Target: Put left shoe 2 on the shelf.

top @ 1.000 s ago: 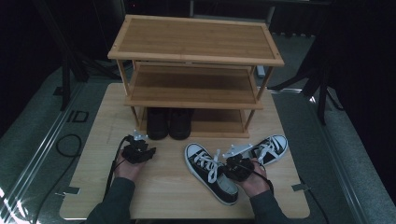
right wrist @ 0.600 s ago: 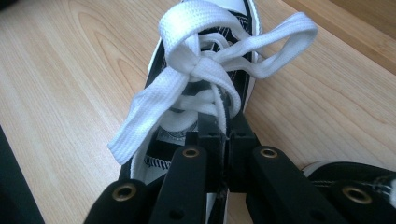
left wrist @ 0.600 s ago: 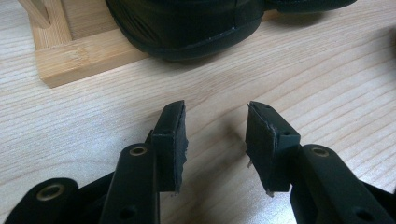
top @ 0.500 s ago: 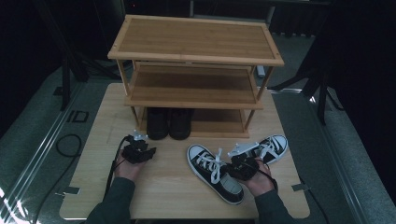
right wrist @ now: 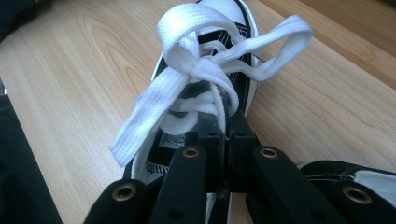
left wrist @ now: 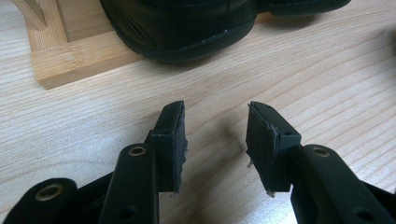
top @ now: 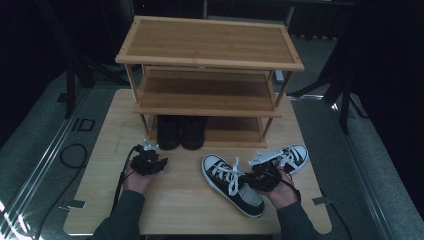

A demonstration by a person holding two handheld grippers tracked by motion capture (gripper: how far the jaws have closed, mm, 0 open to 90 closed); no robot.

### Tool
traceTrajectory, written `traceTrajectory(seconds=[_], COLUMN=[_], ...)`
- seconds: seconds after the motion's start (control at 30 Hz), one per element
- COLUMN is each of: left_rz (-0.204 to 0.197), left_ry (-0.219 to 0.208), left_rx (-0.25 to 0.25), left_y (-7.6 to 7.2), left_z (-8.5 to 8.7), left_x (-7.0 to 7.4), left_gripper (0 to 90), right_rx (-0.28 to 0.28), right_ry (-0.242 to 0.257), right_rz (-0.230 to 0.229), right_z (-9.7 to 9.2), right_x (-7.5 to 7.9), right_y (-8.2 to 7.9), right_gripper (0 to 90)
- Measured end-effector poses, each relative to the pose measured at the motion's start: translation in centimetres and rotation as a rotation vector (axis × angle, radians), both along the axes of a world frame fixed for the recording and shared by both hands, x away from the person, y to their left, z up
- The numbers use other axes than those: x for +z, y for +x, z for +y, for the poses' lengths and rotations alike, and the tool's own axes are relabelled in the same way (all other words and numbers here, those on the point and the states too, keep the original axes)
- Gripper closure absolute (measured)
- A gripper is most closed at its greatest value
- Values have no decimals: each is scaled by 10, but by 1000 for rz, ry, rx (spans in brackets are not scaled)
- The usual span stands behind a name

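A black-and-white sneaker [top: 220, 170] lies on the wooden table [top: 185, 210], toe toward the rack. My right gripper [top: 248, 176] comes in from its right side. In the right gripper view that gripper [right wrist: 223, 127] is shut on the sneaker's upper [right wrist: 205, 93] just behind the knotted white laces [right wrist: 201, 65]. A second matching sneaker [top: 292, 156] lies just behind the right hand. My left gripper [top: 148, 150] rests low over the table at the left. In the left gripper view it [left wrist: 215, 133] stands open with nothing between its jaws, pointing at a black shoe [left wrist: 187, 23].
A three-tier bamboo shoe rack [top: 210, 45] stands at the back of the table. A pair of black shoes [top: 181, 131] sits on its bottom shelf, close ahead of the left gripper. Bare table lies between the two hands. Dark floor and cables surround the table.
The right hand and the gripped sneaker have edged slightly to the right. The left hand has kept still.
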State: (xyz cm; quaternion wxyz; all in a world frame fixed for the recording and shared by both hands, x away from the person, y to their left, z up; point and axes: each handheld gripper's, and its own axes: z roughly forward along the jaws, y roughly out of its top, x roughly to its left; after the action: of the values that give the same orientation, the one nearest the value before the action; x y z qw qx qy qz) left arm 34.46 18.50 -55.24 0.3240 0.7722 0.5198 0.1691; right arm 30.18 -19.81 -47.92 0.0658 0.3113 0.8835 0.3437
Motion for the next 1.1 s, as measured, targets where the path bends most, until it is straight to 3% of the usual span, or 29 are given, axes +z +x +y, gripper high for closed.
traceTrajectory(seconds=[0.43,1.1], left_rz=[-23,-24], left_ry=[-30,-39], left_rx=[-34,-44], left_y=[-4,-5], left_z=[-3,-6], left_x=[14,14], left_gripper=[578,576], right_rx=[25,52], right_ry=[14,66], right_rz=[-9,-42], right_z=[-3,-8], right_x=[12,47], right_y=[2,10], right_gripper=[879,878])
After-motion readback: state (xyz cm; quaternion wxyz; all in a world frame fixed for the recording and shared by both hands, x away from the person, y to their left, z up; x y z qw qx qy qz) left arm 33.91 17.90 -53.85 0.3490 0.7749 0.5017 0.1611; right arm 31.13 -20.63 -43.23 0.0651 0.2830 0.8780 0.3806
